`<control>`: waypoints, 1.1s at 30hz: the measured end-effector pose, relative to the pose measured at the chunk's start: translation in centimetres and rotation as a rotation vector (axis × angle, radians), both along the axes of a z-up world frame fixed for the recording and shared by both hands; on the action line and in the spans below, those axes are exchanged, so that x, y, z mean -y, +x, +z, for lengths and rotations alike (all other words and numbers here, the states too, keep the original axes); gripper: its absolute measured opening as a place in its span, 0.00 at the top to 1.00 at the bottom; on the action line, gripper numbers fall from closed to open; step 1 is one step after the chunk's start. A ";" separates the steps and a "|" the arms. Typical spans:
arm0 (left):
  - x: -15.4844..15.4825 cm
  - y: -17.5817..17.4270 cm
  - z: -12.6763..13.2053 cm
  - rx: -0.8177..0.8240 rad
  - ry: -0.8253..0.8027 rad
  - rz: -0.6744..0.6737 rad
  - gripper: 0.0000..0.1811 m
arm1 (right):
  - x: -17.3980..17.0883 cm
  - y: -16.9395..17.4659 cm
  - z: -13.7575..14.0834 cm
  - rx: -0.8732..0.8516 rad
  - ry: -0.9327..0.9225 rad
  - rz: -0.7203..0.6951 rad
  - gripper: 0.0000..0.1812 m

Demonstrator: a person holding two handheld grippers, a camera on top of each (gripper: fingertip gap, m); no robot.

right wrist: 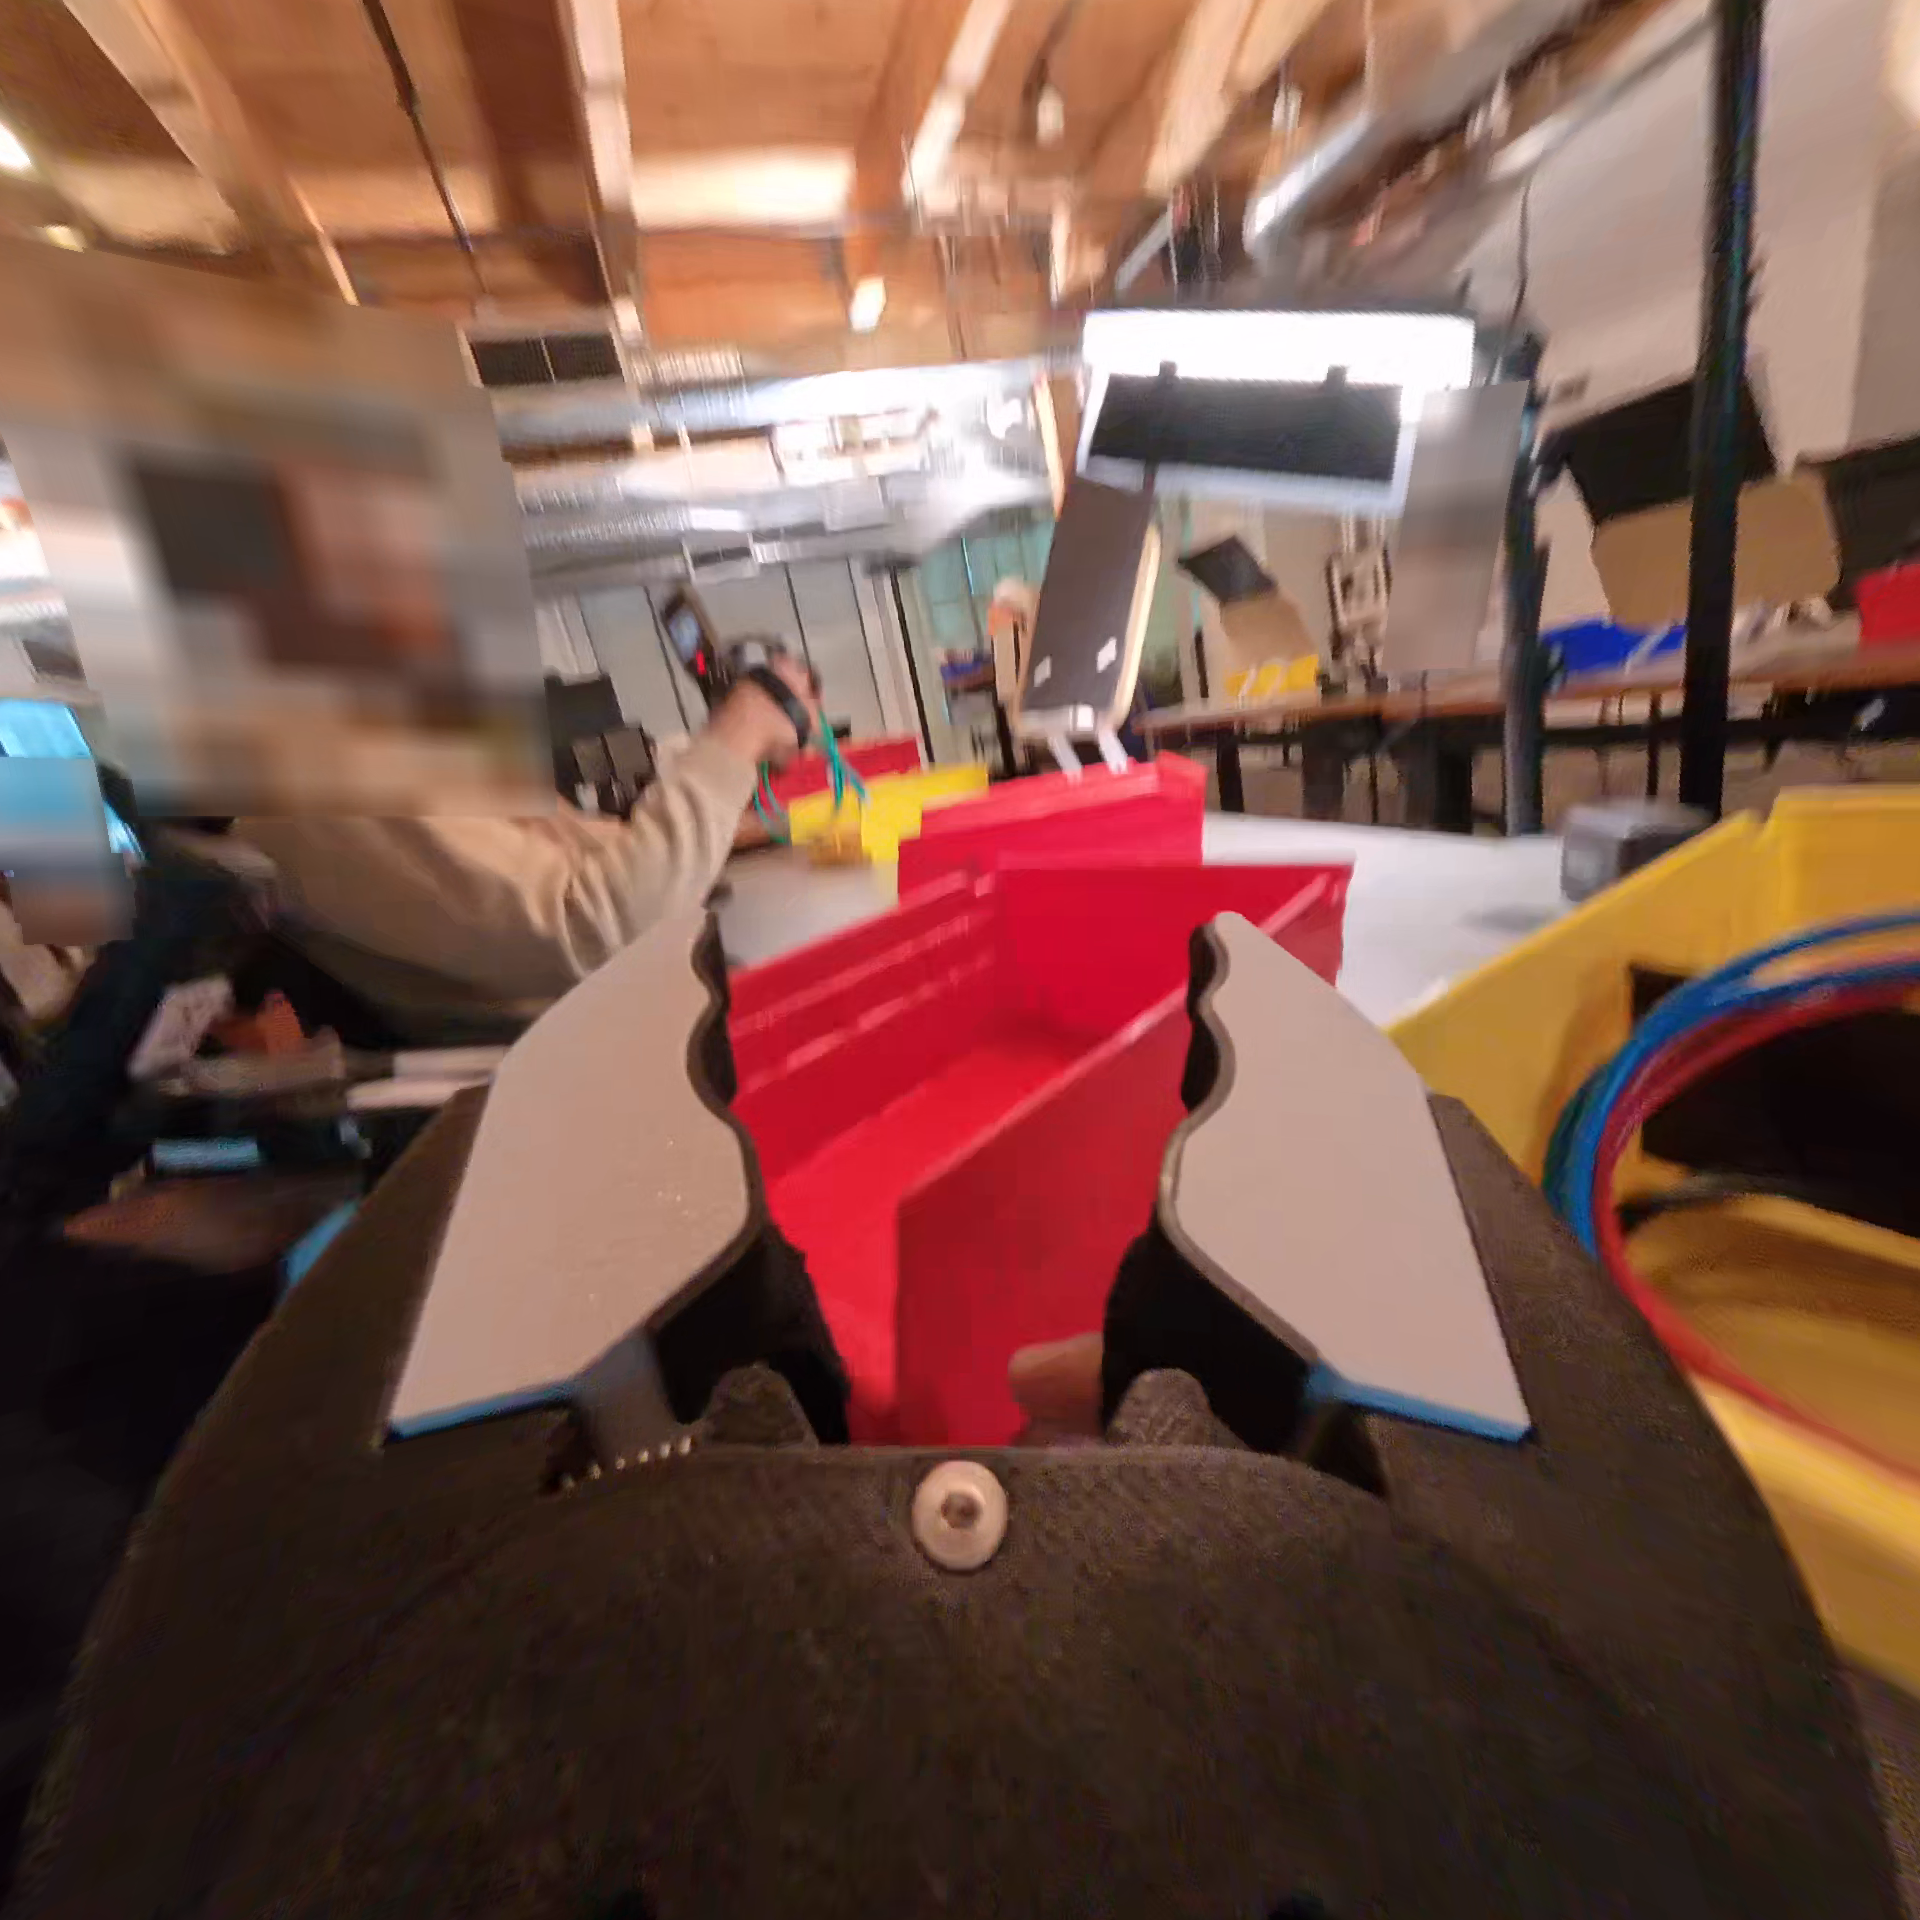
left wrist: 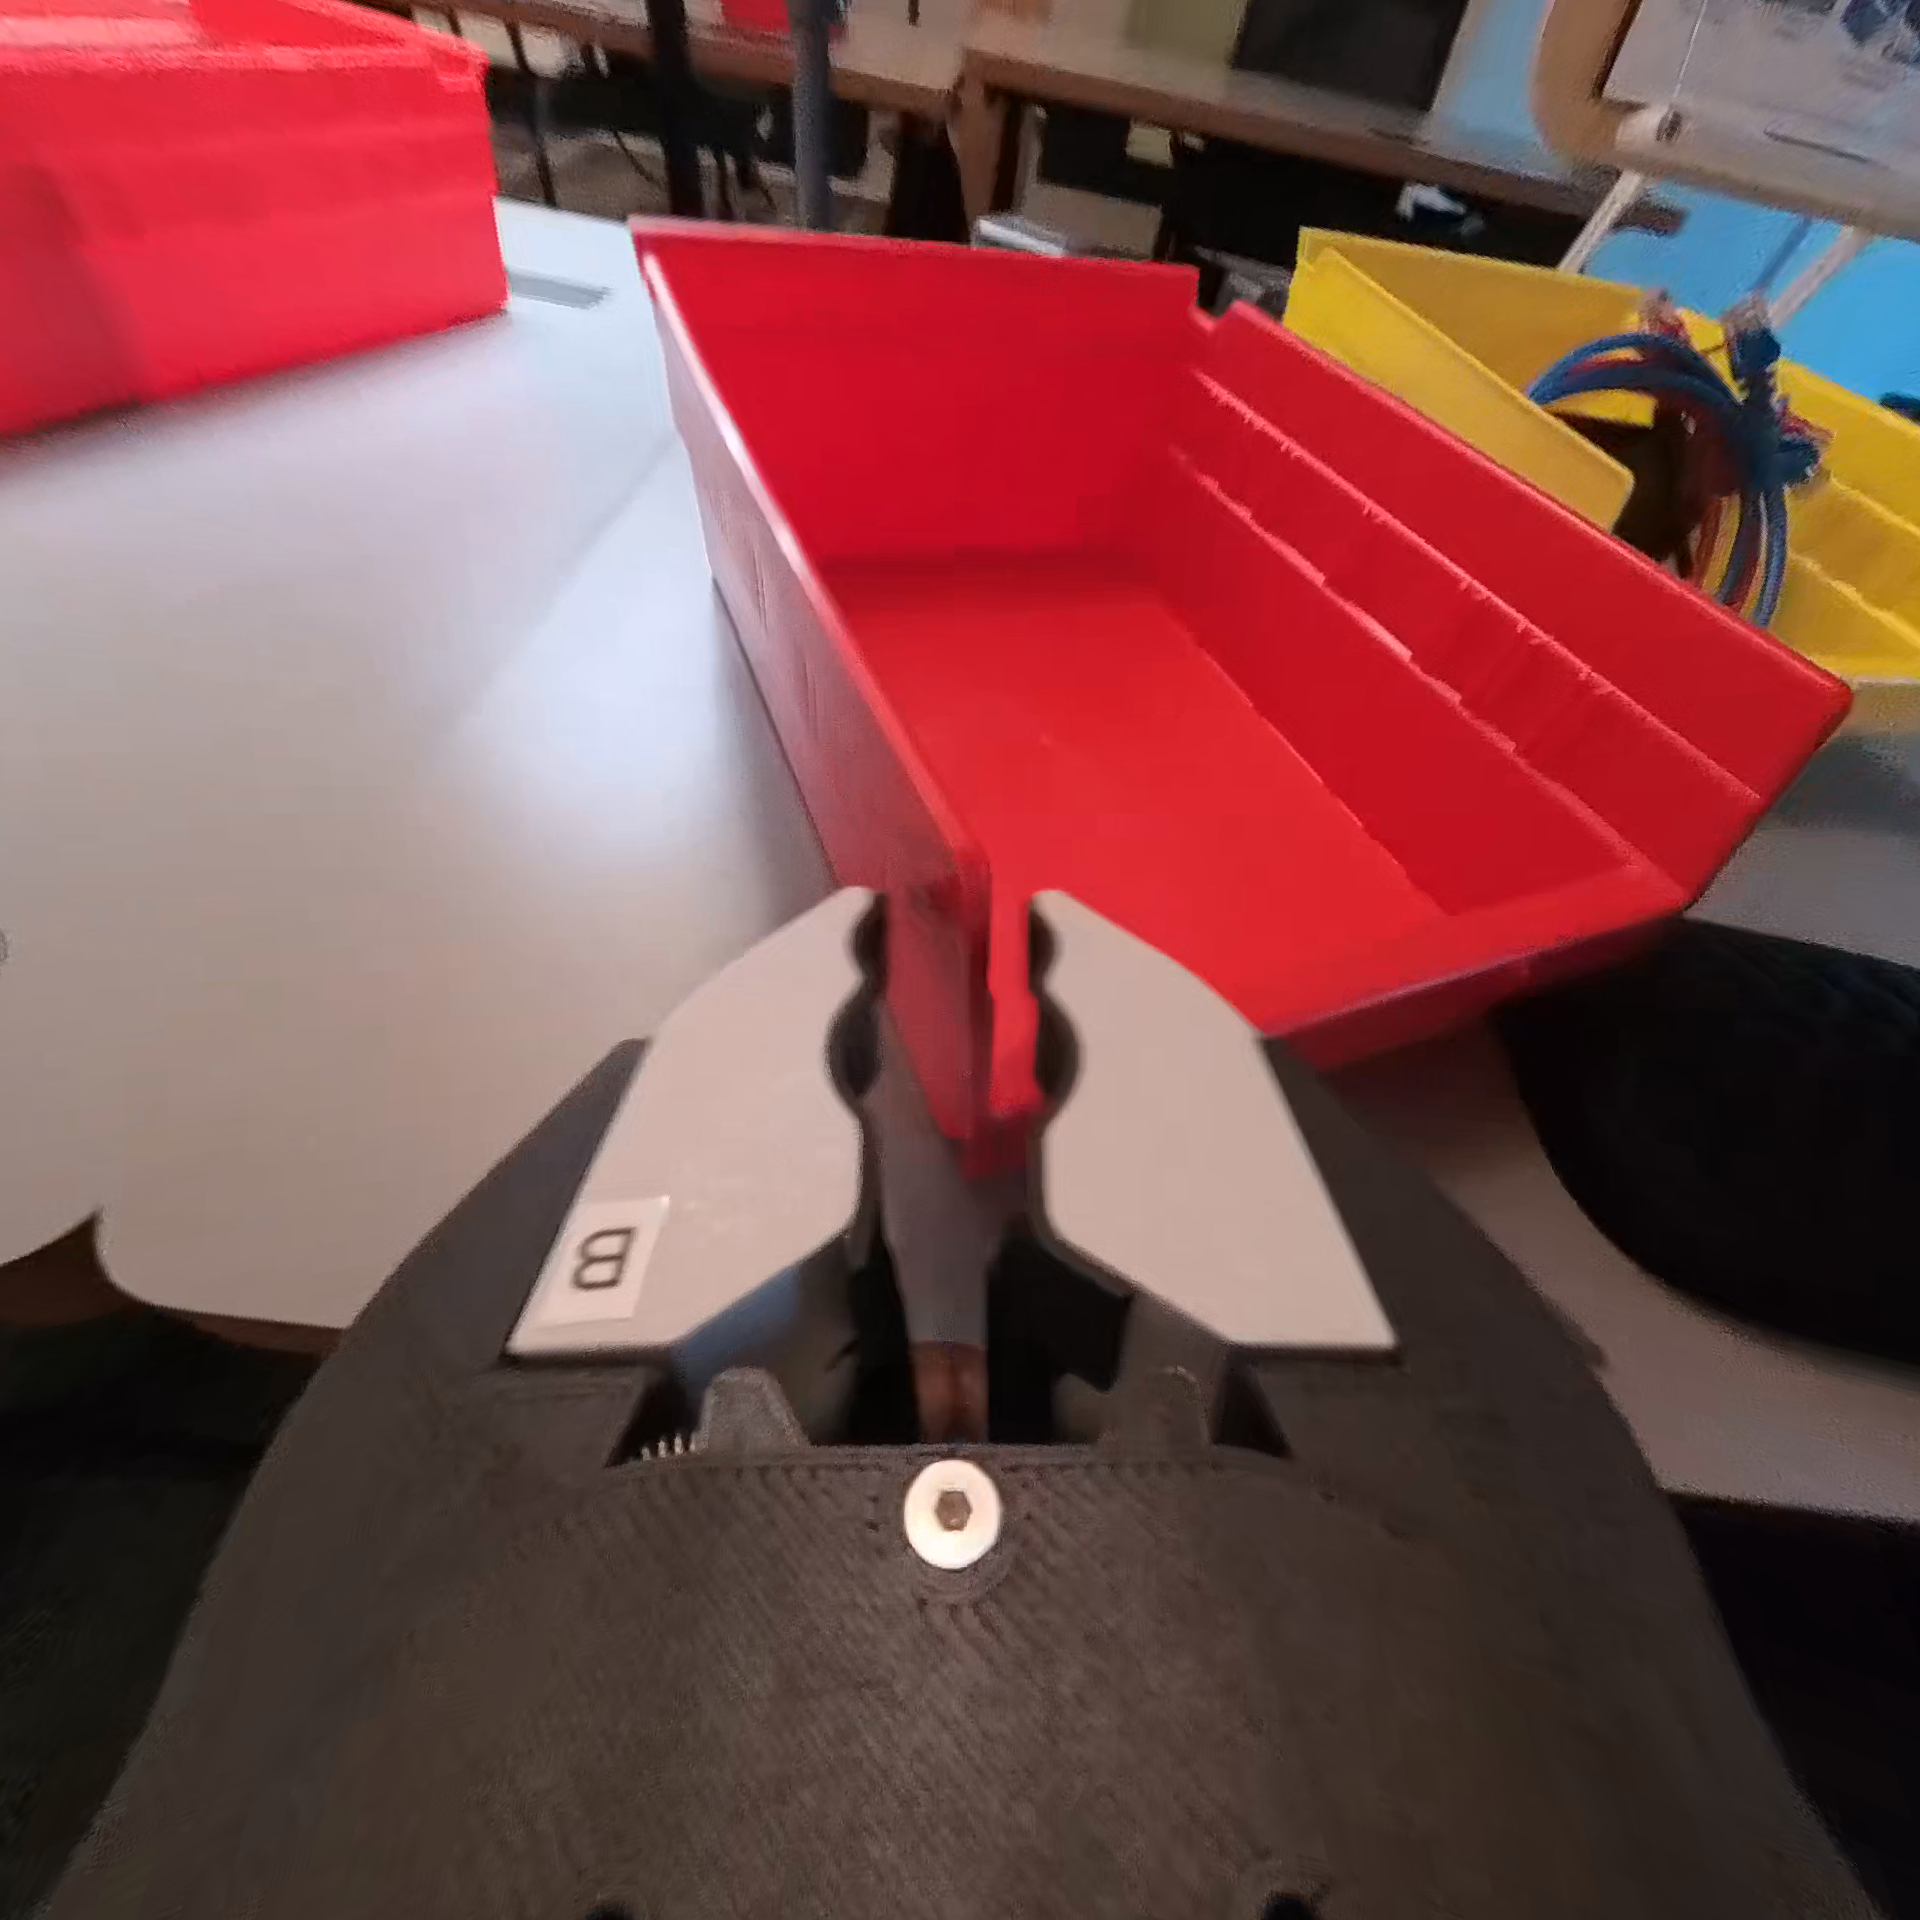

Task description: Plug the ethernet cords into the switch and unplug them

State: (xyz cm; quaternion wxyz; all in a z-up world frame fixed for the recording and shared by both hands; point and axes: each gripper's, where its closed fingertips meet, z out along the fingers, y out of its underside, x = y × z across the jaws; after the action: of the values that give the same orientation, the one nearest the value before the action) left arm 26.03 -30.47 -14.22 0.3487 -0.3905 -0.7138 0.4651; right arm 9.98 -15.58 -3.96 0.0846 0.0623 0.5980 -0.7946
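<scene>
My left gripper (left wrist: 956, 914) is shut on the near corner wall of an empty red plastic bin (left wrist: 1143, 727) that sits over the grey table (left wrist: 312, 675). My right gripper (right wrist: 961, 935) is open. The same red bin (right wrist: 987, 1091) shows between its fingers, with one wall running down the gap and neither finger touching it. Blue and red ethernet cords (left wrist: 1714, 436) lie coiled in a yellow bin (left wrist: 1455, 343) to the right. They also show at the right edge of the right wrist view (right wrist: 1621, 1091). No switch is in view.
A second red bin (left wrist: 208, 208) stands at the far left of the table. A black rounded object (left wrist: 1714, 1143) lies past the table's right edge. Across the table a person's sleeve (right wrist: 499, 904) reaches toward more red and yellow bins (right wrist: 883, 810). Some 25 centimetres of space lies between my two pairs of fingers. Left tips and right tips are each some 15 centimetres from the black rounded object (left wrist: 1714, 1143).
</scene>
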 end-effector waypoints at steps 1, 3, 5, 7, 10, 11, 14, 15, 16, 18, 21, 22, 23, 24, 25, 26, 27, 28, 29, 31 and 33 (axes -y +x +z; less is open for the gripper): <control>0.4 0.1 0.6 -0.031 -0.039 0.039 0.75 | 0.4 0.8 -1.6 -0.004 0.060 0.003 0.51; 1.8 0.0 2.2 -0.139 -0.101 0.135 0.60 | 1.6 2.3 -4.3 -0.063 0.178 0.017 0.50; 2.2 -0.8 2.3 -0.192 -0.067 0.151 0.53 | 2.9 3.0 -5.8 -0.125 0.296 0.011 0.53; 2.9 -1.6 1.2 -0.176 -0.032 0.171 0.53 | 4.4 2.9 -7.2 -0.131 0.421 0.003 0.55; 2.9 -3.3 0.0 -0.131 -0.016 0.139 0.72 | 6.0 2.2 -10.4 -0.091 0.652 -0.001 0.67; 2.8 -3.4 0.3 -0.126 -0.029 0.132 0.84 | 6.2 1.2 -10.5 -0.083 0.664 -0.060 0.80; 3.2 -2.1 0.5 0.042 -0.168 0.225 0.96 | 6.5 0.5 -10.2 -0.170 0.655 -0.100 0.85; 3.1 -1.8 1.0 0.085 -0.216 0.255 0.96 | 6.5 0.4 -10.0 -0.196 0.648 -0.118 0.87; 2.9 -1.7 2.0 0.089 -0.259 0.282 0.97 | 6.5 0.3 -9.7 -0.207 0.636 -0.132 0.89; 2.0 -1.3 4.6 0.034 -0.336 0.307 0.97 | 6.3 0.2 -8.5 -0.222 0.570 -0.128 0.90; 0.1 -0.8 9.5 -0.147 -0.468 0.341 0.96 | 5.0 0.0 -3.6 -0.330 0.382 -0.191 0.90; -0.8 -0.8 11.3 -0.234 -0.505 0.356 0.96 | 4.0 -0.2 -1.4 -0.373 0.306 -0.232 0.91; -1.9 -1.0 13.2 -0.351 -0.522 0.365 0.96 | 2.9 -0.5 0.8 -0.417 0.230 -0.277 0.91; -3.1 -1.3 14.8 -0.476 -0.532 0.369 0.96 | 1.5 -1.0 2.9 -0.459 0.158 -0.325 0.92; -4.5 -1.8 16.2 -0.585 -0.551 0.368 0.96 | -0.1 -1.5 4.9 -0.496 0.088 -0.373 0.92; -5.9 -2.5 17.1 -0.669 -0.580 0.360 0.96 | -2.0 -2.0 6.7 -0.525 0.032 -0.418 0.93; -7.3 -3.4 17.8 -0.741 -0.601 0.344 0.96 | -4.1 -2.6 8.0 -0.553 -0.007 -0.458 0.93; -8.9 -4.5 18.4 -0.805 -0.599 0.309 0.96 | -6.4 -3.2 9.1 -0.580 -0.032 -0.498 0.93; -10.5 -5.7 18.7 -0.854 -0.580 0.256 0.96 | -8.6 -3.7 9.8 -0.609 -0.042 -0.532 0.93; -13.7 -8.6 19.3 -0.909 -0.521 0.124 0.94 | -12.9 -5.1 10.4 -0.651 -0.015 -0.587 0.91; -17.0 -11.8 19.7 -0.930 -0.449 -0.016 0.93 | -17.1 -6.8 10.3 -0.679 0.038 -0.644 0.89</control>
State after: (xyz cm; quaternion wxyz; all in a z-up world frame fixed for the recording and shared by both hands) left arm 14.27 -13.49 5.43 0.5405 -0.2128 -0.3628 0.7286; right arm 3.22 1.52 6.29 -0.3680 -0.0174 0.5566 -0.7446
